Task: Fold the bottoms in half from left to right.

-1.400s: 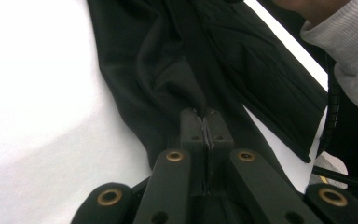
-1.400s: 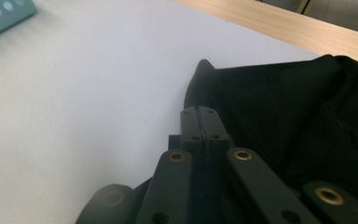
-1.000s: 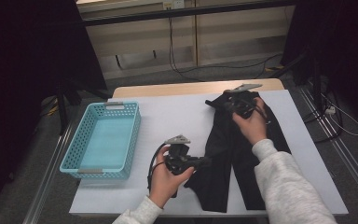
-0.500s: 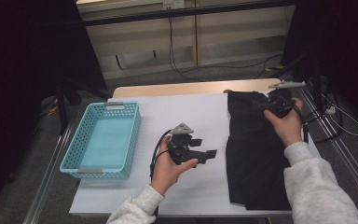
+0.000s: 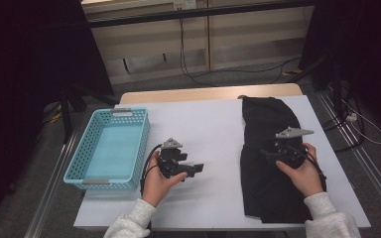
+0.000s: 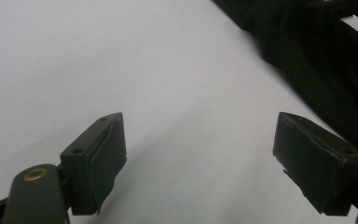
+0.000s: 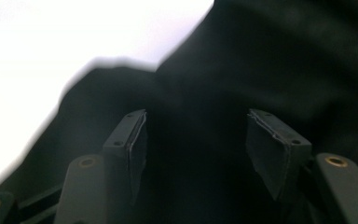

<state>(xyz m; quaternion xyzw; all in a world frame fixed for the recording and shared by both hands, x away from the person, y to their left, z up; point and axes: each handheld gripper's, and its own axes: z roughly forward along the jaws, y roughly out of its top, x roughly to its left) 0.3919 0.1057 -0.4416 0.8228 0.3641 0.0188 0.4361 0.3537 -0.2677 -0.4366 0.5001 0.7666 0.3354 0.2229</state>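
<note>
The right gripper (image 7: 196,149) hangs with jaws parted over the black cloth (image 7: 270,70), white tabletop (image 7: 51,42) beyond it.

Your two forearms enter from the bottom edge of the high view, both in light sleeves. Your left hand (image 5: 155,179), at lower centre-left of the frame, grips the left gripper (image 5: 191,169), which points toward the right side of the frame. In the left gripper view its jaws stand wide apart with nothing between them. Your right hand (image 5: 300,172), at lower right of the frame, holds the right gripper (image 5: 270,154), which points left. In the right gripper view its jaws are parted, with a clear gap between the pads.
</note>
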